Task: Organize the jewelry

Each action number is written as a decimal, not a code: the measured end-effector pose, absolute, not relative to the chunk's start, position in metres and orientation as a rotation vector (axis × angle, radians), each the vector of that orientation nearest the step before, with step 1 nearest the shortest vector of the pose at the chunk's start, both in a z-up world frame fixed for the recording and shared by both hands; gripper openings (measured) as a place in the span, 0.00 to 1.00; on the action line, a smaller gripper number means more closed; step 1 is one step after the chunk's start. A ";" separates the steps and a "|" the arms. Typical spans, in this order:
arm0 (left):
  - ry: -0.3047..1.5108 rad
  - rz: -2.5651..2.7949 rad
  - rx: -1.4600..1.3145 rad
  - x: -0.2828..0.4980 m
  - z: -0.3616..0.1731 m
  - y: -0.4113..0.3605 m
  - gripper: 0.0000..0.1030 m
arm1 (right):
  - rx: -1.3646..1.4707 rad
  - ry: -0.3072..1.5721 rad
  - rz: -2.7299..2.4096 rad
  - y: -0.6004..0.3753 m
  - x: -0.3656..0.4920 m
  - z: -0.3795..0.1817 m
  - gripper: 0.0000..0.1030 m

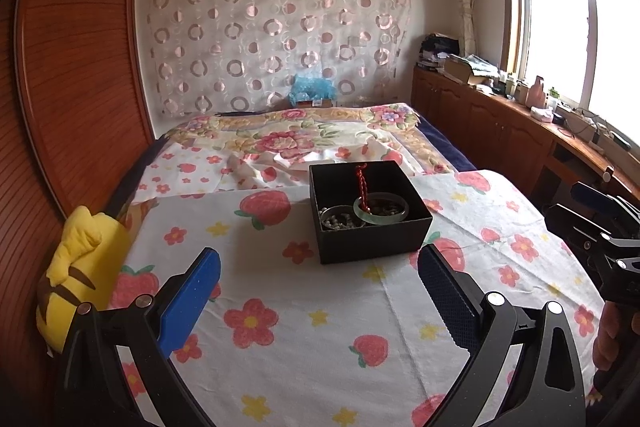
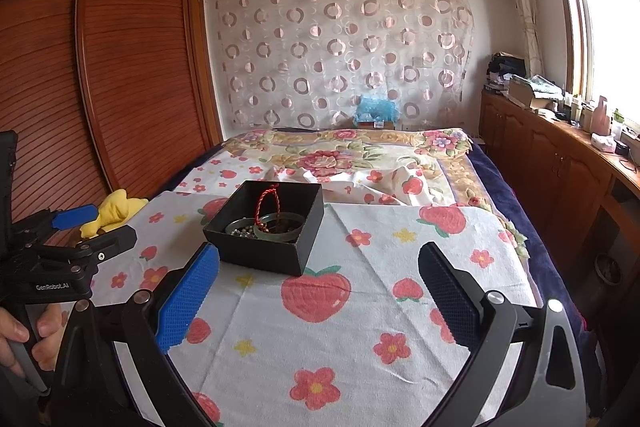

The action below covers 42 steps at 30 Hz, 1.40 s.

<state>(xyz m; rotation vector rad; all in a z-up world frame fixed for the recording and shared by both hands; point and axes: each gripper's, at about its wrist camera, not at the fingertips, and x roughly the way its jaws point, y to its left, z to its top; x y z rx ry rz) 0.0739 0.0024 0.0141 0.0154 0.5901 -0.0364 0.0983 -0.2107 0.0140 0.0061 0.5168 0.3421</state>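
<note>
A black open box (image 1: 372, 243) (image 2: 260, 255) sits on the strawberry-print cloth. Inside lie a pale green jade bangle (image 1: 382, 213) (image 2: 280, 229), a red braided cord (image 1: 362, 187) (image 2: 266, 201) leaning on the back wall, and a string of small dark beads (image 1: 340, 221) (image 2: 240, 229). My left gripper (image 1: 320, 267) is open and empty, just short of the box. My right gripper (image 2: 320, 263) is open and empty, with the box in front of its left finger. Each gripper also shows at the edge of the other's view: the right one (image 1: 608, 227), the left one (image 2: 92, 227).
A yellow plush toy (image 1: 80, 267) (image 2: 114, 211) lies at the cloth's left edge beside a wooden wardrobe (image 1: 72, 67). A floral bedspread (image 1: 296, 135) lies behind the box. A wooden cabinet (image 2: 560, 163) with clutter runs along the right under the window.
</note>
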 end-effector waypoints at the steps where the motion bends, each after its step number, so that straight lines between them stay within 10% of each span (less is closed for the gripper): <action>1: 0.589 -0.037 0.015 0.073 0.014 0.002 0.93 | 0.006 0.517 0.342 -0.211 0.098 0.014 0.98; 42: 0.586 -0.035 0.016 0.073 0.012 0.001 0.93 | 0.011 0.516 0.343 -0.215 0.099 0.015 0.98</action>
